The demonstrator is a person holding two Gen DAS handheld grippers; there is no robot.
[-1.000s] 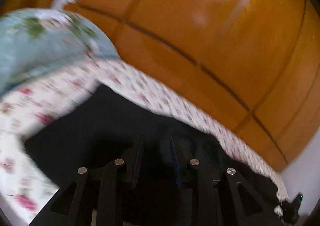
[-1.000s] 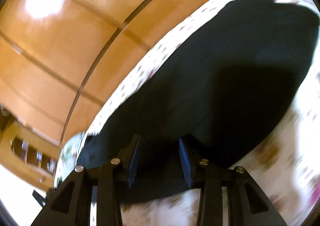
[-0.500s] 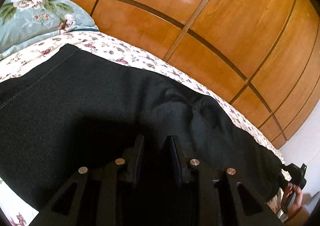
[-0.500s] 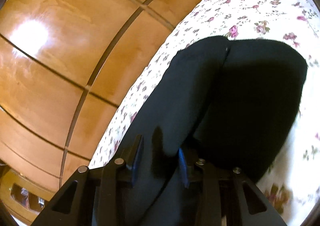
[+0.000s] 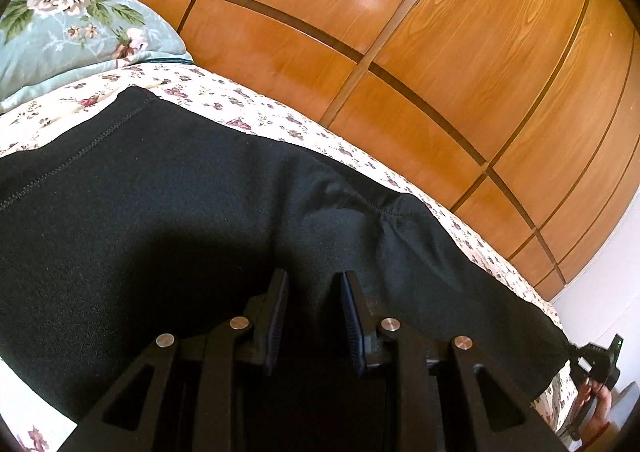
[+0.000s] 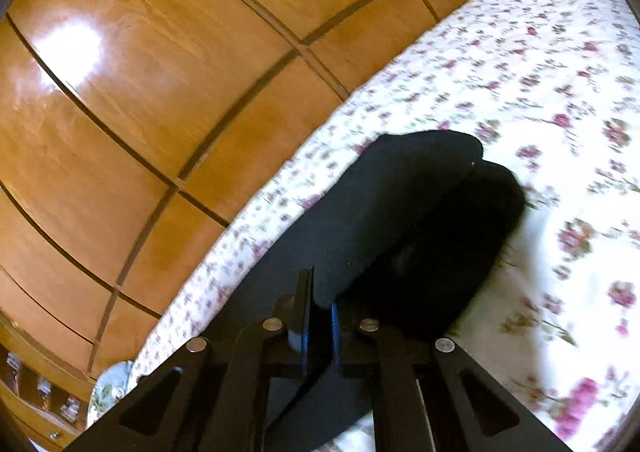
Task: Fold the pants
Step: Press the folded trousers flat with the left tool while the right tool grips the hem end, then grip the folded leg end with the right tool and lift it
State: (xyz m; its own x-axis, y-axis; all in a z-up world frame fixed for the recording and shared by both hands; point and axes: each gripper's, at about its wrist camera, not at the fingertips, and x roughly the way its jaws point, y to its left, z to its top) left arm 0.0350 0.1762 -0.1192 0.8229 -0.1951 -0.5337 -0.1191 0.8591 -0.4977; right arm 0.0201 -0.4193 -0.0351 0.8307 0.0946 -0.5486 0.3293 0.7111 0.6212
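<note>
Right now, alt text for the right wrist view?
The right gripper is clamped on a fold of black pants, which lie bunched on a bed sheet printed with small pink flowers. Glossy wooden wardrobe panels fill the upper left behind the bed.

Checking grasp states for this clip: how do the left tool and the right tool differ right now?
The left tool stands with its jaws apart over the flat black pants, gripping nothing; the right tool has its jaws nearly together, pinching a fold of the pants. The fabric lies spread out under the left tool, but is bunched and lifted at the right tool. Both point toward the wooden wardrobe across the floral bedsheet.
</note>
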